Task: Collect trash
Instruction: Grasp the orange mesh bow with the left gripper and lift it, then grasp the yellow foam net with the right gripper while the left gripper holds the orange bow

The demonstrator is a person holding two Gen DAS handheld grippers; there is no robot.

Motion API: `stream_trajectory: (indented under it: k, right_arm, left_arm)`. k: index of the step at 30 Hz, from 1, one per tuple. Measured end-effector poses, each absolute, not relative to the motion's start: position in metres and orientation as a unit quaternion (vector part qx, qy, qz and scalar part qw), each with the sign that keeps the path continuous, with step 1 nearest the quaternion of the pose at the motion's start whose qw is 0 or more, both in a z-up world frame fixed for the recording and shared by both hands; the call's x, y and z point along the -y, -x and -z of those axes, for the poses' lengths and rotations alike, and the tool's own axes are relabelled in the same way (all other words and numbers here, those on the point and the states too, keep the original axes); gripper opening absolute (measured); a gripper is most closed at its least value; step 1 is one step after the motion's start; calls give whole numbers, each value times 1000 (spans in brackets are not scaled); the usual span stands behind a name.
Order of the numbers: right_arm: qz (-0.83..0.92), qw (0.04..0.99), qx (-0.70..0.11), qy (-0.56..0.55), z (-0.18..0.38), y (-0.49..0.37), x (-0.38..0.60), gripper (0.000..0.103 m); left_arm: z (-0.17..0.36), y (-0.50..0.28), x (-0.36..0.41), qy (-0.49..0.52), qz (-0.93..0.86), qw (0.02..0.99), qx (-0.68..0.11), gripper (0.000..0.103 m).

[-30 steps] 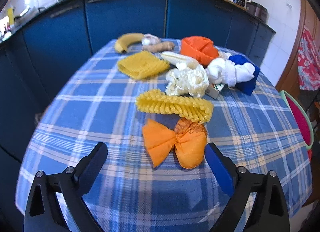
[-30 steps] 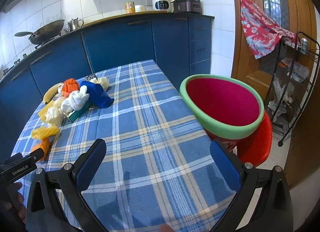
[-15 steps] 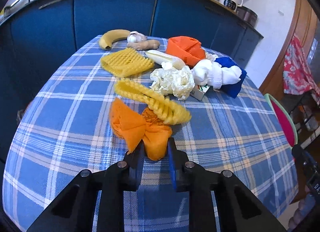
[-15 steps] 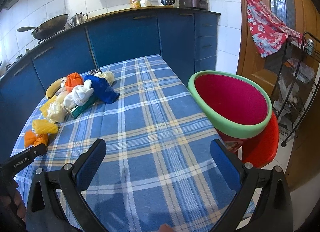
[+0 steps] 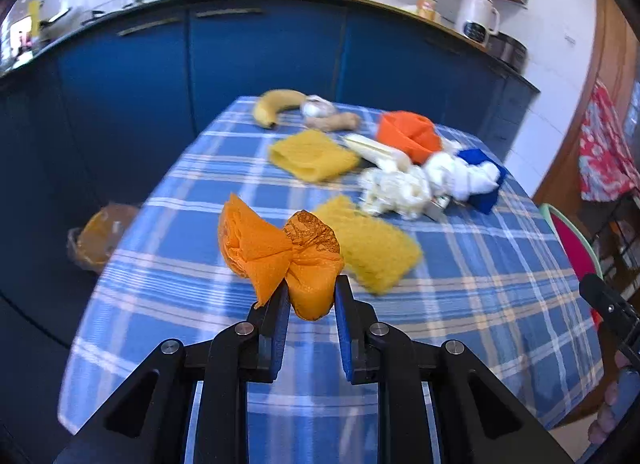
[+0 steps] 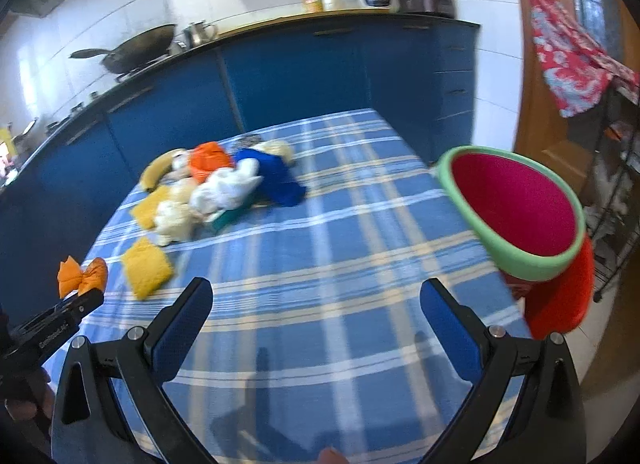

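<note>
Kitchen, blue cabinets, table (image 5: 500, 304) under blue plaid cloth. Left hand-held gripper (image 5: 310, 304) clenched on orange crumpled wrapper (image 5: 280, 256), lifted clear of cloth, near table's front-left edge. Right hand-held gripper (image 6: 316, 324) spread wide, holding nothing, hovering above cloth. Step in hand: first piece picked, carry pending. Next, likely: swing across to red bin with green rim (image 6: 520, 207) beside table's right edge, release above opening. Yellow foam netting (image 5: 368, 248), white paper wad (image 5: 394, 191) left on table.
</note>
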State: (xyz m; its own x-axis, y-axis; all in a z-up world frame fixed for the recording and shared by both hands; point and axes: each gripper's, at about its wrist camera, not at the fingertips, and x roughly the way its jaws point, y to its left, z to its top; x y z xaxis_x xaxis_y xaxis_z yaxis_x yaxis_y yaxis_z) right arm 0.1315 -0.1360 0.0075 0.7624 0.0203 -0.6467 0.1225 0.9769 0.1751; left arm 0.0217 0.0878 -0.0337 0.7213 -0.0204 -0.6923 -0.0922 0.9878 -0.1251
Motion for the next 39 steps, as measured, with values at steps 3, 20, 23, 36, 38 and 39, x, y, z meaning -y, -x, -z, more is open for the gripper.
stream_trajectory:
  k: [3, 20, 23, 36, 38, 39]
  right_arm:
    - [8, 934, -344, -95, -11, -138, 120, 102]
    - [-61, 913, -403, -34, 5, -199, 16, 102]
    - [-63, 908, -413, -25, 12, -211, 1, 102]
    - [-55, 895, -440, -47, 35, -231, -20, 85]
    - [-62, 892, -444, -50, 37, -232, -22, 82]
    - [-62, 894, -442, -43, 37, -232, -24, 77]
  left_arm:
    - [31, -21, -99, 77, -29, 927, -366, 22]
    - [40, -55, -150, 91, -37, 922, -374, 22]
    - [42, -60, -160, 94, -36, 921, -375, 22]
    - [57, -81, -173, 111, -2, 915, -388, 22]
    - [58, -83, -173, 115, 1, 914, -389, 22]
    - [59, -83, -173, 116, 2, 914, -389, 22]
